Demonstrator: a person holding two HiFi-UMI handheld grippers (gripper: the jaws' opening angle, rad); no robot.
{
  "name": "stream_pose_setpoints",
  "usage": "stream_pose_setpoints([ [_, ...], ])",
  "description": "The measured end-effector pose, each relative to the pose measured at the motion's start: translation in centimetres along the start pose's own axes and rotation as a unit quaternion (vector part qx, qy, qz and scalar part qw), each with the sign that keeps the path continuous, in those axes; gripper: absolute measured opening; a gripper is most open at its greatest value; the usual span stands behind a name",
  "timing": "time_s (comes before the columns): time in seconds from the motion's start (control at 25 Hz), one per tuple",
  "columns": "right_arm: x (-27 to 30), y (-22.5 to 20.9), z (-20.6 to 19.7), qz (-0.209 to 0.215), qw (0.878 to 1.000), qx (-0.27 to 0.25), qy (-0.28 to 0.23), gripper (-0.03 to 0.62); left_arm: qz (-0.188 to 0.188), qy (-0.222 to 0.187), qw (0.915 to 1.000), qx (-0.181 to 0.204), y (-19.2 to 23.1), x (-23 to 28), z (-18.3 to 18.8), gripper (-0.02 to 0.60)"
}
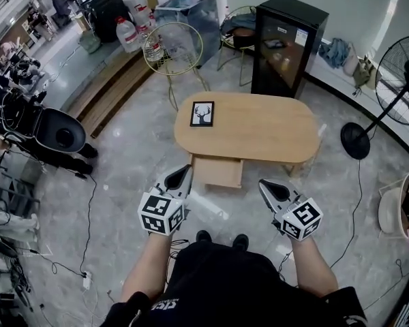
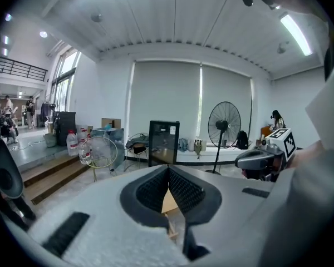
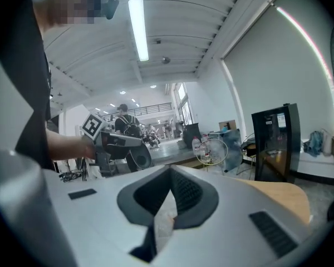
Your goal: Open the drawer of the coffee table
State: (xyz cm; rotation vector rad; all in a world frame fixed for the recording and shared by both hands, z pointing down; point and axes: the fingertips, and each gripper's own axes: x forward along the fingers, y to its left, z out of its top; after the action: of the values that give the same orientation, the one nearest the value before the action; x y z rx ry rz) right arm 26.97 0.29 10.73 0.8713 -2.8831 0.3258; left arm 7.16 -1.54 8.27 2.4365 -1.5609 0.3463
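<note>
The oval wooden coffee table stands ahead of me on the grey floor. Its drawer juts out from the near side, under the left half of the top. A framed deer picture lies on the top. My left gripper is shut and empty, and hangs just left of the drawer's front without touching it. My right gripper is shut and empty too, and hangs to the right of the drawer, short of the table. In the left gripper view the jaws meet. In the right gripper view they meet as well.
A black glass-door fridge stands behind the table, a wire chair at the back left, and a standing fan to the right. A black seat and cables lie at the left. Wooden steps run along the far left.
</note>
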Motion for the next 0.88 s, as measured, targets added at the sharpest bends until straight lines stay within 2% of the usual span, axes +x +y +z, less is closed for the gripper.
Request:
stream_pose_setpoints([
  [0.16,1.4,0.8,1.7,0.003,1.0,-0.03,-0.004,0.003,-0.016,-0.023,0.9993,-0.025,1.1,-1.1,1.6,0.009],
  [0.36,2.9,0.0,8.1,-0.028,0.997,-0.017,-0.073,0.003,-0.015,-0.047,0.9986,0.019,4.1,-1.1,5.0,0.009],
  [0.48,3.2,-0.2,11.1,-0.05,0.994,-0.03,-0.089,0.003,-0.004,-0.069,0.9973,0.022,5.8,-1.7,7.1,0.009],
  [0.68,3.5,0.7,13.4,-0.055,0.991,-0.088,-0.089,0.003,0.01,-0.076,0.9971,0.001,7.2,-2.7,5.6,0.009],
  [0.88,3.4,0.5,13.4,-0.054,0.99,-0.095,-0.083,0.002,0.029,-0.072,0.9962,-0.039,8.2,-2.9,4.3,0.009],
])
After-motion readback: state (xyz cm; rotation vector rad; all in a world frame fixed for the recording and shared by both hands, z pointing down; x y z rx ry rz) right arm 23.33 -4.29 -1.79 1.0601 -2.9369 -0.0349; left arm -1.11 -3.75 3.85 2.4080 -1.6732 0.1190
